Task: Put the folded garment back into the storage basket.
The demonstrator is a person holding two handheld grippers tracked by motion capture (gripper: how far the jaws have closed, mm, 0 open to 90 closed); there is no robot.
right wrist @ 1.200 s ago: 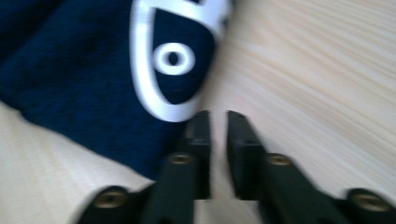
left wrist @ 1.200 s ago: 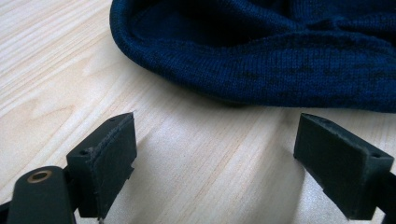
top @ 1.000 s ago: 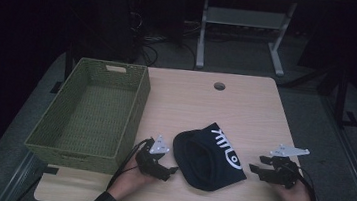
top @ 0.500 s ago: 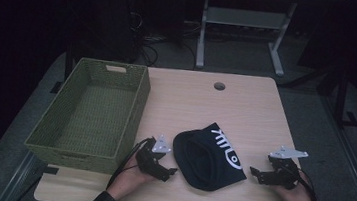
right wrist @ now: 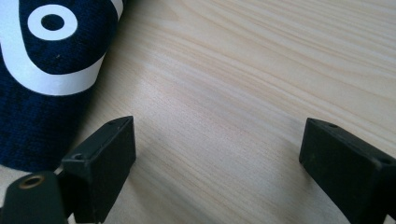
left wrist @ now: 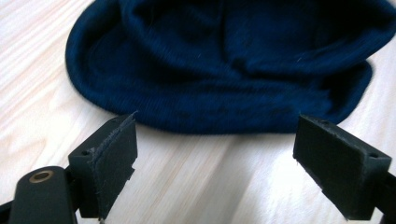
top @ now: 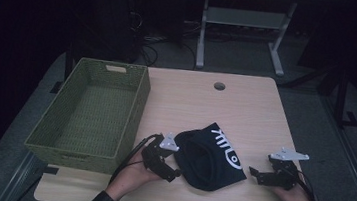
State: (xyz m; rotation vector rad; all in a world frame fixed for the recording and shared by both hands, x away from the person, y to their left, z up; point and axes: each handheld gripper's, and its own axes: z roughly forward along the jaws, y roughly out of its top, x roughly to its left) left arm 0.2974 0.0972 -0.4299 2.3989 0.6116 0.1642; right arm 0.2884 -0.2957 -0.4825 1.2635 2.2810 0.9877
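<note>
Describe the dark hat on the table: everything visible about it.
The hat is a dark navy knit beanie with a white printed graphic, including a ring shape, on its right part. It lies flat and slightly rumpled on the wooden table, right of the green woven basket. The open left gripper faces its ribbed edge without touching it.

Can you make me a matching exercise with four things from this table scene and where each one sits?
Things:
1. basket
2. hat
3. left tool
4. right tool

Places:
A. at the hat's left edge, open
B. on the table's left side, overhanging it
C. right of the hat, open over bare wood
D. between the two tools

Pairs: 1-B, 2-D, 3-A, 4-C
</note>
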